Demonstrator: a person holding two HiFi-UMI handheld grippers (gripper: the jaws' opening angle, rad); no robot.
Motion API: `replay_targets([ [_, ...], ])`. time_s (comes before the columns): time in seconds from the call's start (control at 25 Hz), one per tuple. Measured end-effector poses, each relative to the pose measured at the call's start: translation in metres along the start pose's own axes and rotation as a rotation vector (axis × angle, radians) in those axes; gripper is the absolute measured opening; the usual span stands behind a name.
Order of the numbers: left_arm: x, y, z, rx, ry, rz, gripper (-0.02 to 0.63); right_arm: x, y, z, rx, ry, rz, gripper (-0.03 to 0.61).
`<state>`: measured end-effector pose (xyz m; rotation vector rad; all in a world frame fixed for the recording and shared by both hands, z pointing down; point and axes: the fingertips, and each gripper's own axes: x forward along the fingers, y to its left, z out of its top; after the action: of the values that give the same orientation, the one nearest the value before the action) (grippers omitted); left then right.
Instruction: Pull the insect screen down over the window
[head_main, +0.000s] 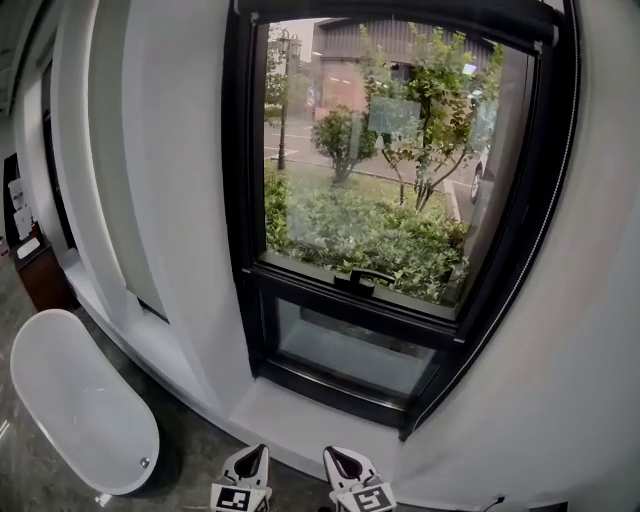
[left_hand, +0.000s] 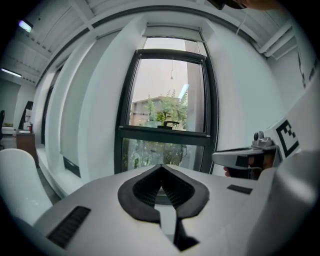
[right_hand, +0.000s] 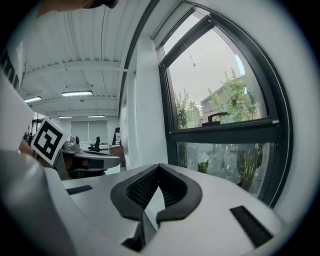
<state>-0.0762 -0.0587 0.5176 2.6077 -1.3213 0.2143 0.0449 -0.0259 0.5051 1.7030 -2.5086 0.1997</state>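
Note:
A tall black-framed window (head_main: 240, 180) fills the wall ahead, with a black handle (head_main: 362, 279) on its middle rail. A thin pull cord (left_hand: 172, 70) hangs from the screen housing (left_hand: 172, 33) at the top of the frame, and the same cord (right_hand: 191, 59) shows in the right gripper view. Both grippers sit low, well short of the window. The left gripper (head_main: 248, 462) is shut with nothing in it; the tips meet (left_hand: 161, 167). The right gripper (head_main: 346, 464) is also shut and empty, its tips touching (right_hand: 159, 166).
A white freestanding bathtub (head_main: 75, 400) stands on the floor at the left. A white sill ledge (head_main: 300, 415) runs under the window. Dark furniture (head_main: 35, 265) sits at the far left. Trees and shrubs lie beyond the glass.

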Motion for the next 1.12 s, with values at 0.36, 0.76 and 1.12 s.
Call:
replay_targets([
  [0.36, 0.138, -0.014, 0.149, 0.269, -0.142, -0.055, 0.014, 0.046, -0.151, 0.135, -0.254, -0.175, -0.093, 0.003],
  [0.76, 0.213, 0.021, 0.300, 0.660, -0.293, -0.083, 0.167, 0.102, -0.202, 0.268, -0.584, -0.137, -0.277, 0.158],
  [1.12, 0.250, 0.064, 0.411, 0.865, -0.300, -0.118, 0.175, 0.127, -0.211, 0.408, -0.861, -0.150, -0.524, 0.167],
])
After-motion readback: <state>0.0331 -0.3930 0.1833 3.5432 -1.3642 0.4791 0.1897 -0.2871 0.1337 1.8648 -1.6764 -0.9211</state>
